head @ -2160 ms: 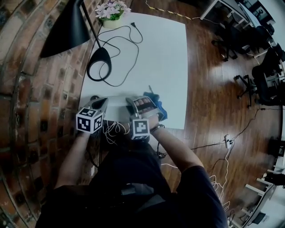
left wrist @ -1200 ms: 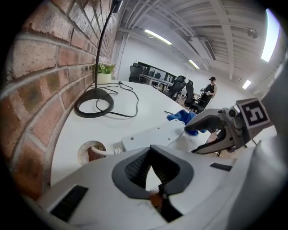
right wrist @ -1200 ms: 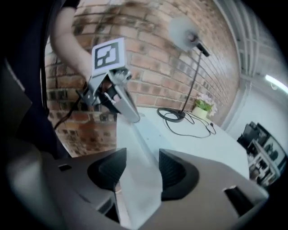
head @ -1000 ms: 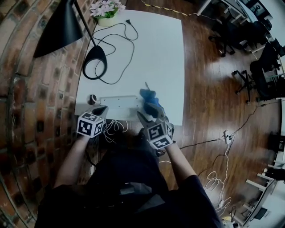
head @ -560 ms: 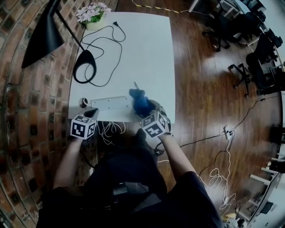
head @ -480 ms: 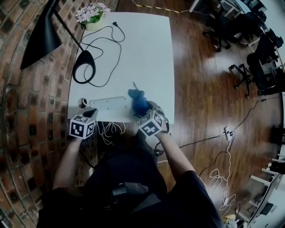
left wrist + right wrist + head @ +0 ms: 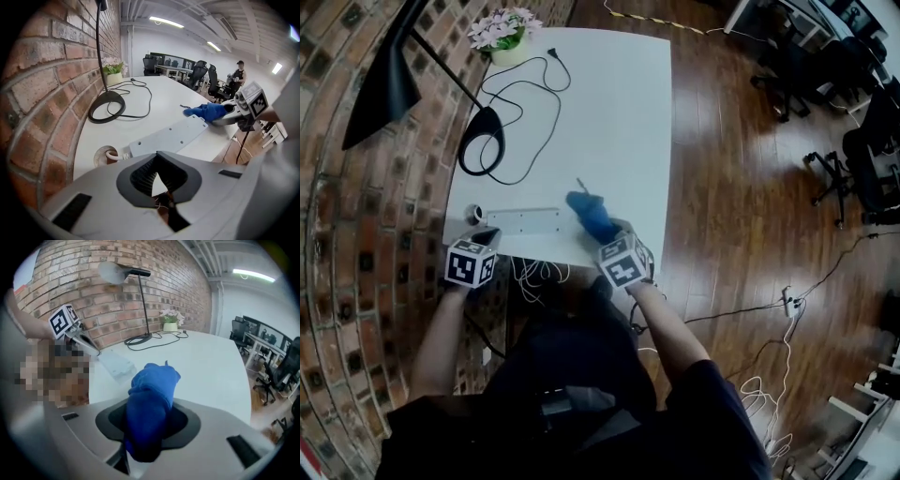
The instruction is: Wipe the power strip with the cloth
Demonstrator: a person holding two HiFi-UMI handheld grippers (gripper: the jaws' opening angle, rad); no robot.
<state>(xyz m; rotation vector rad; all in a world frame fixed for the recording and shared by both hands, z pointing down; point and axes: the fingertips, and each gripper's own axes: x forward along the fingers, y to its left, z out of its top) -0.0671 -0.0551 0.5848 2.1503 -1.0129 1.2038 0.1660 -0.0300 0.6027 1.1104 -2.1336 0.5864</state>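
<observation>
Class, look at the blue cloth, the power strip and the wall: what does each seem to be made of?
The cloth: soft fabric, matte; it bunches in folds. The power strip: probably hard plastic, smooth, pale, a rigid flat slab. The wall: brick, rough, with mortar joints.

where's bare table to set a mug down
Bare: the right half of the table, from the lamp cable to the right edge, beyond the cloth. Crowded: the wall side with lamp base and flower pot, and the near edge with the power strip.

Black lamp (image 7: 380, 101), potted flowers (image 7: 504, 31), brick wall (image 7: 347, 234)
</observation>
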